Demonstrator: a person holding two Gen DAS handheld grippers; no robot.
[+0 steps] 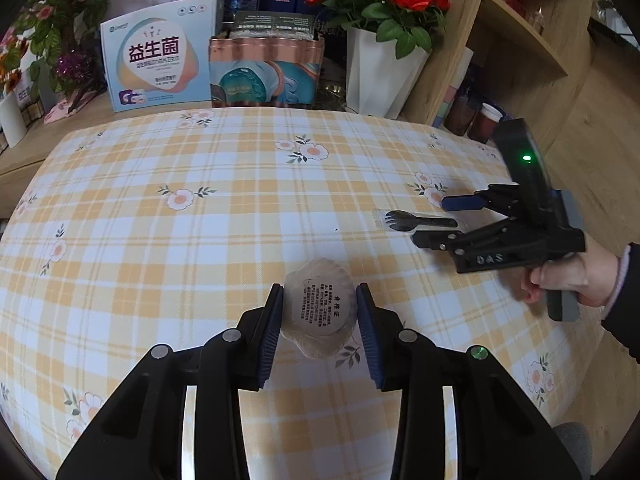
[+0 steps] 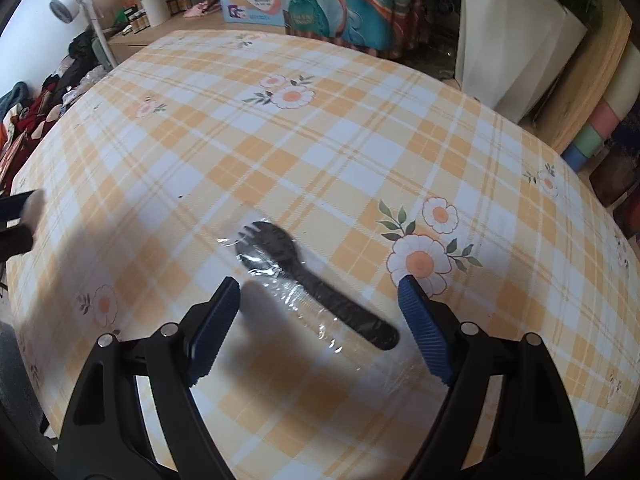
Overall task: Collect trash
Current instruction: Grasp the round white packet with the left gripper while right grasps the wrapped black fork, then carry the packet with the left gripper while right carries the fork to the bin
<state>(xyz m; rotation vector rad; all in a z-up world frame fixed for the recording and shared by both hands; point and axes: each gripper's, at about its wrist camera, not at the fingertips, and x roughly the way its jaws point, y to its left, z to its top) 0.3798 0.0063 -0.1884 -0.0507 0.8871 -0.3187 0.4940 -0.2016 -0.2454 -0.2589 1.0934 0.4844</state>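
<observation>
My left gripper [image 1: 319, 316] is shut on a round beige paper cup liner with a printed label [image 1: 319, 312], both blue pads against its sides, just above the checked tablecloth [image 1: 200, 240]. My right gripper [image 2: 320, 316] is open, its fingers either side of a black plastic spork in a clear wrapper [image 2: 304, 280] that lies flat on the cloth. In the left wrist view the right gripper [image 1: 434, 220] shows at the right with the spork [image 1: 420, 222] between its open fingers. The left gripper's tip shows at the right wrist view's left edge [image 2: 20, 216].
At the table's back stand a blue-and-white box [image 1: 156, 64], a copper tin [image 1: 266, 74] and a white vase with red roses [image 1: 380, 76]. Wooden shelves [image 1: 520, 40] with jars are at the right. Clothes lie beyond the table's left edge [image 2: 36, 104].
</observation>
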